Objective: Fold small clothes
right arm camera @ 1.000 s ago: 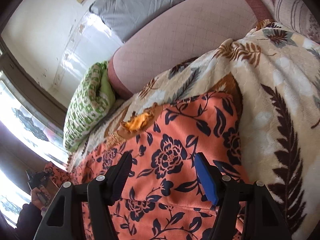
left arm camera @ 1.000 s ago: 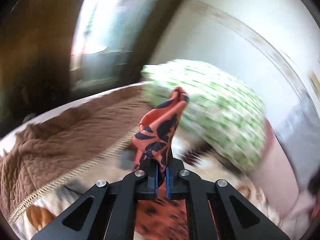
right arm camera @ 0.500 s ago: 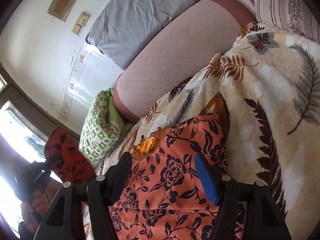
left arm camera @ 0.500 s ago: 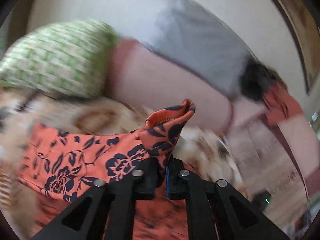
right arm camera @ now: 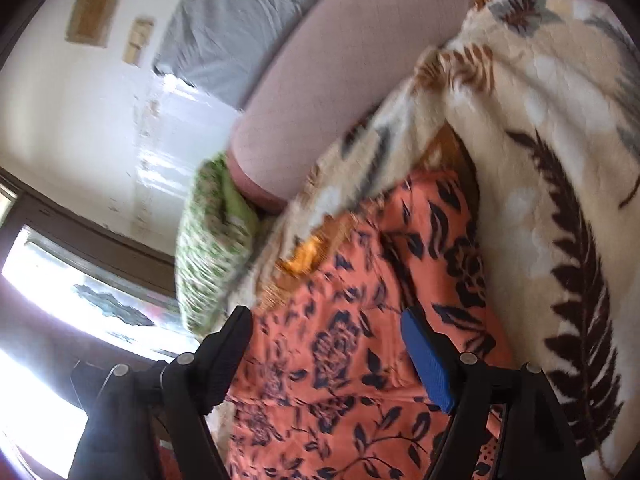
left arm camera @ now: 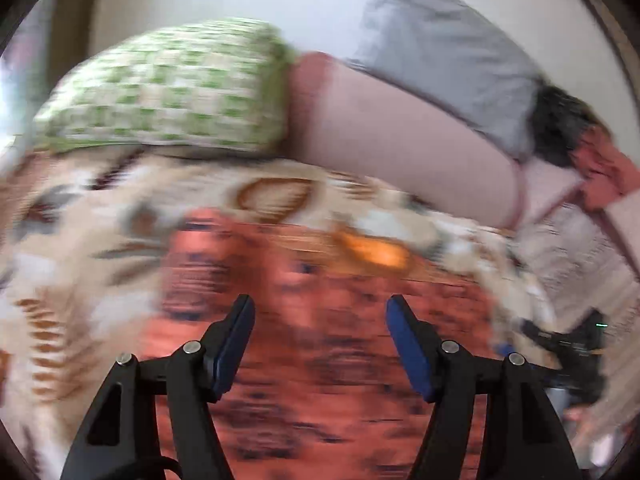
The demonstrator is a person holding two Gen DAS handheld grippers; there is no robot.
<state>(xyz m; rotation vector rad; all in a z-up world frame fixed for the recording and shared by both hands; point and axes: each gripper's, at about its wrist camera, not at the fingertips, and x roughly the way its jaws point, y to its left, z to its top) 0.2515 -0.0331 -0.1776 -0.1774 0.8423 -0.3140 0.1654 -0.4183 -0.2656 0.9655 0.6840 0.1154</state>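
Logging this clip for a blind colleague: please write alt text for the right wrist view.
The right gripper, jaws opening with nothing pinched, hovers over an orange floral garment lying on a cream leaf-print blanket. Behind are a pink cushion and a green patterned pillow.

Inventory, placed relative to the blanket.

- Blanket (right arm camera: 532, 184): one, cream with leaf print.
- Orange floral garment (right arm camera: 352, 344): one, lying on the blanket.
- Green checked pillow (left arm camera: 168, 88): one, at the blanket's far edge.
- Pink bolster (left arm camera: 400, 140): one, behind the blanket, beside the pillow.
- Grey cushion (left arm camera: 448, 56): one, above the bolster, against the wall.
- Red cloth (left arm camera: 600, 168): one, past the bolster's end, off the blanket.
- Wall plates (right arm camera: 138, 40): two, well above the blanket.
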